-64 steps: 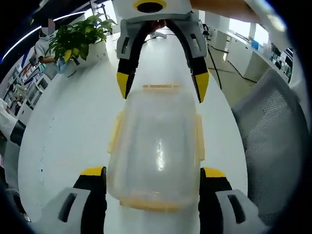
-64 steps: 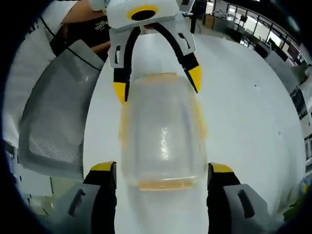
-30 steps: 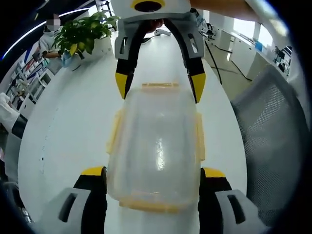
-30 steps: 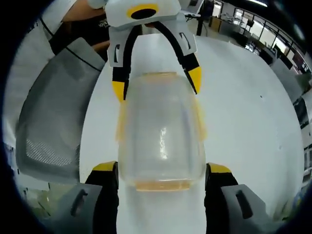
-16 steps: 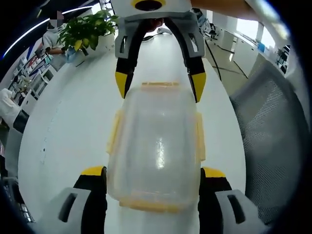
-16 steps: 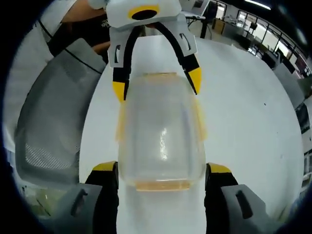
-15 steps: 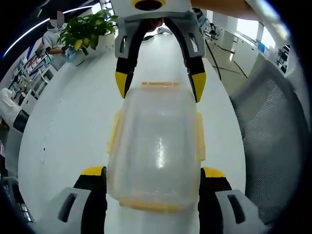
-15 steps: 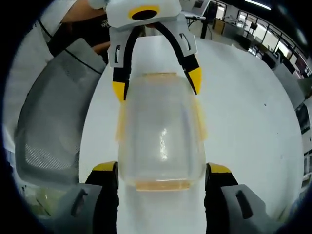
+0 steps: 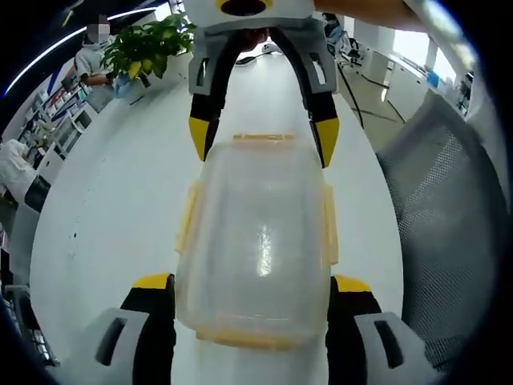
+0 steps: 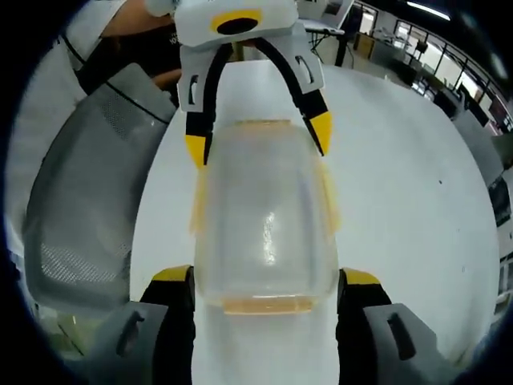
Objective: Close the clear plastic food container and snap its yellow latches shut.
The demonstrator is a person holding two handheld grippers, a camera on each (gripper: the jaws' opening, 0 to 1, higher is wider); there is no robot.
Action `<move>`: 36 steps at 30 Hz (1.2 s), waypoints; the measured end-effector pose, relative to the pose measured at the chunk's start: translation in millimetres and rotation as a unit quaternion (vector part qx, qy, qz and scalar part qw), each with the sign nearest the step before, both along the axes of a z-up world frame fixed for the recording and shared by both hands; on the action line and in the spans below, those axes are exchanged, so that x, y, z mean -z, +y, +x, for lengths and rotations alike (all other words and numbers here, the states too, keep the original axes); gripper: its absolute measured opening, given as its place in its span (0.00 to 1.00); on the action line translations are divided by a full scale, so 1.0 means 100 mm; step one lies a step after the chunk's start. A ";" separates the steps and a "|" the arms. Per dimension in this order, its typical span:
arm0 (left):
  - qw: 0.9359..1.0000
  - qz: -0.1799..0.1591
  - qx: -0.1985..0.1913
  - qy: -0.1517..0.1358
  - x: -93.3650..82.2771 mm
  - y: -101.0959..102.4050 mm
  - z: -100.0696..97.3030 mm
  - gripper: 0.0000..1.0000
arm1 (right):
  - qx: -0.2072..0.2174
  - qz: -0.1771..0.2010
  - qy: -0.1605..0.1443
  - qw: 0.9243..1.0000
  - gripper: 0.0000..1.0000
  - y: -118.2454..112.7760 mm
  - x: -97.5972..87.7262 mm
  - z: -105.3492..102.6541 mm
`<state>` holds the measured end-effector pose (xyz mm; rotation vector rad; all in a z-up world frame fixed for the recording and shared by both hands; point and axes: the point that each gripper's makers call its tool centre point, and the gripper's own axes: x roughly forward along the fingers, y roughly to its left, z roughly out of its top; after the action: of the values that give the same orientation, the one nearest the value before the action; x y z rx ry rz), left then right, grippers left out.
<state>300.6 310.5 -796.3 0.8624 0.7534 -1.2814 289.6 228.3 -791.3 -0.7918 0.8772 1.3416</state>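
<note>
The container (image 9: pixel 256 241) is lying on the white table (image 9: pixel 104 208), lid on, with its long axis running straight from one gripper to the other. Each end is sitting between a pair of jaws. In the left gripper view the near end is lying between the left gripper (image 9: pixel 250 293), whose jaws are standing spread wide to either side of it; whether the pads are touching the walls, I cannot tell. In the right gripper view the right gripper (image 10: pixel 264 289) is flanking the opposite end in the same spread way, released rather than clenched, and in each view the other gripper is reaching in from the top, its yellow tips just beside the far corners. Neither gripper is nearer: both are standing at the ends, so the end latches are lying between the jaws while the side latches are lying off to the left and right.

Counting: one container, two grippers, four yellow latches, namely the near end latch (image 9: pixel 232 337), the far end latch (image 9: pixel 263 139) and two side latches (image 9: pixel 187 218). The side latches seem to be flaring outward, so they are probably not yet snapped.

Beyond the table, one mesh chair (image 9: pixel 449 241) and one potted plant (image 9: pixel 148 48) are standing.
</note>
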 end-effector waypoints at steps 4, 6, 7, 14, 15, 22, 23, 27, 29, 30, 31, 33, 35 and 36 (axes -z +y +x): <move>1.000 0.002 0.001 0.002 0.01 -0.01 0.01 0.76 | -0.001 0.001 0.000 1.000 0.69 0.00 0.00 0.00; 1.000 0.002 0.001 0.003 0.02 -0.01 0.01 0.76 | -0.001 0.000 0.000 1.000 0.69 -0.01 0.00 0.00; 1.000 0.002 0.001 0.003 0.02 -0.01 0.01 0.76 | -0.001 0.000 0.000 1.000 0.69 -0.01 0.01 0.00; 1.000 0.002 0.003 0.005 0.03 -0.01 0.01 0.76 | -0.003 -0.003 -0.001 1.000 0.69 0.00 0.01 0.01; 1.000 0.002 0.003 0.005 0.03 -0.01 0.01 0.76 | -0.002 -0.002 -0.001 1.000 0.69 0.00 0.01 0.01; 1.000 0.009 0.003 0.006 0.04 0.03 0.12 0.76 | -0.003 -0.005 -0.001 1.000 0.69 0.04 0.01 0.10; 1.000 0.010 0.003 0.006 0.04 0.04 0.14 0.76 | -0.003 -0.004 -0.001 1.000 0.69 0.04 0.01 0.13; 1.000 0.004 -0.001 0.006 0.04 0.06 0.22 0.77 | -0.006 -0.005 -0.001 1.000 0.69 0.06 0.01 0.22; 1.000 0.001 -0.002 0.007 0.04 0.07 0.25 0.77 | -0.008 -0.007 -0.001 1.000 0.69 0.07 0.01 0.26; 1.000 0.000 -0.003 0.007 0.03 0.07 0.28 0.77 | -0.009 -0.008 -0.001 1.000 0.69 0.08 0.01 0.29; 1.000 0.000 -0.004 0.007 0.03 0.07 0.30 0.77 | -0.010 -0.009 -0.002 1.000 0.69 0.08 0.01 0.32; 1.000 0.000 -0.006 0.007 0.03 0.08 0.35 0.77 | -0.011 -0.009 -0.001 1.000 0.69 0.09 0.01 0.36; 1.000 -0.001 -0.007 0.007 0.03 0.09 0.40 0.77 | -0.012 -0.009 -0.001 1.000 0.69 0.10 0.01 0.41; 1.000 -0.001 -0.007 0.007 0.03 0.10 0.44 0.77 | -0.012 -0.009 -0.002 1.000 0.69 0.11 0.01 0.44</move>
<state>344.4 320.0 -799.7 0.8446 0.7681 -1.2771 333.3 239.1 -792.6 -0.8211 0.8811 1.3542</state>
